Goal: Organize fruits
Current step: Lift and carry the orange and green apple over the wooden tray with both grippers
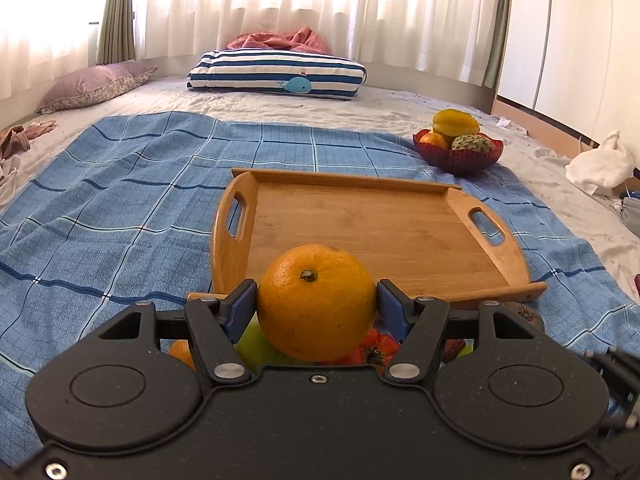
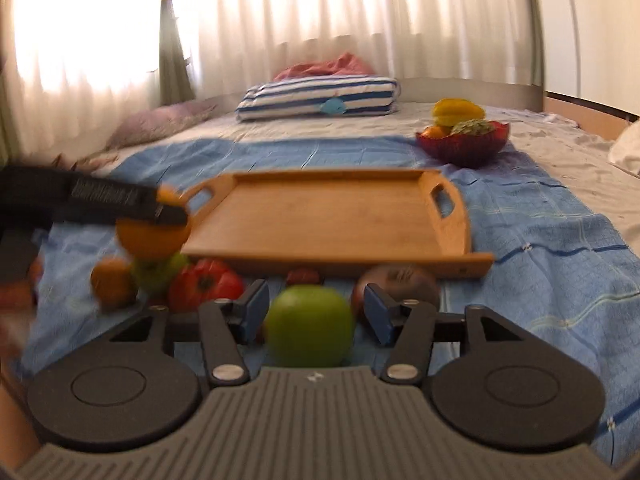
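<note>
Left wrist view: left claw [image 1: 316, 300] clenched on the orange [image 1: 316, 302], lower centre, before the empty wooden tray [image 1: 360, 216].
Handling: firm, round, likely slick; hold across its widest part.
Right wrist view: right claw [image 2: 316, 310] released, straddling the green apple [image 2: 310, 326], pads apart from it.

No legible text or labels, only a whale motif on striped cushion [image 1: 276, 74]

In the right wrist view we see the green apple [image 2: 310, 326] blurred, so we cannot tell if the pads touch it. The orange [image 1: 316, 302] hides most fruits behind it. The bowl [image 2: 464, 144] contents are partly hidden.
</note>
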{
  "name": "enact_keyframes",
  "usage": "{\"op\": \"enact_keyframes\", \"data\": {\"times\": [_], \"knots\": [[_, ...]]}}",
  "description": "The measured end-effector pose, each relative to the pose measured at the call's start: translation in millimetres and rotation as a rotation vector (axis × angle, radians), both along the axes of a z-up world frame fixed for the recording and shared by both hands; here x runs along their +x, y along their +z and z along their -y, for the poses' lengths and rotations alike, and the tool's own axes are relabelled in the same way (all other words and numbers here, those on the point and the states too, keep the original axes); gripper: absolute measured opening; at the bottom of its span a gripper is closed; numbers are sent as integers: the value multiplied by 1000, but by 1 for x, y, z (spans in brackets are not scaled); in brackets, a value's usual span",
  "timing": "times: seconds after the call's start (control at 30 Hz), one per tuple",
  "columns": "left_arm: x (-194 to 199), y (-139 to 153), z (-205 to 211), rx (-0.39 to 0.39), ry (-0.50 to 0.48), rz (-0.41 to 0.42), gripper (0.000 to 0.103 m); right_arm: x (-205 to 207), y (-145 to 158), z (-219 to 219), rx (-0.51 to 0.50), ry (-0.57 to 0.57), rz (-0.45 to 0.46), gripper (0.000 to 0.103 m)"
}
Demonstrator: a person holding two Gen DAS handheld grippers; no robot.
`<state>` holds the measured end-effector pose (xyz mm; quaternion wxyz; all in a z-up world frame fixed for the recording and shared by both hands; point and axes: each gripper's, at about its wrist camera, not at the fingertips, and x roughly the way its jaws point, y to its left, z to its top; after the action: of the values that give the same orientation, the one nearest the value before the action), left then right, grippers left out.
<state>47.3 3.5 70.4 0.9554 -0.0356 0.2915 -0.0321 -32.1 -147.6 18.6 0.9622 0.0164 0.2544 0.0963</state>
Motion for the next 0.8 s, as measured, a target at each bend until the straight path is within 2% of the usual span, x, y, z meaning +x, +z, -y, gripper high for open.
{"op": "enact_keyframes", "data": {"times": [0.1,0.2,0.47,0.5,0.53,0.67,0.8], "knots": [[1,0,2,6,-1,5,63,-3,-13,-3,-18,-3,-27,71],[2,0,2,-5,-3,0,63,4,-21,0,22,-23,-61,71],[12,4,-1,-10,2,-4,63,26,-24,-5,67,-35,-67,74],[12,4,-1,-11,5,-4,63,28,-23,-6,69,-36,-70,72],[14,5,-2,-13,5,-5,63,30,-24,-6,73,-36,-75,60],[16,7,-2,-14,7,-2,63,29,-22,-9,62,-45,-82,58],[20,11,-2,-21,-1,-2,63,27,-14,0,130,-42,-90,58]]}}
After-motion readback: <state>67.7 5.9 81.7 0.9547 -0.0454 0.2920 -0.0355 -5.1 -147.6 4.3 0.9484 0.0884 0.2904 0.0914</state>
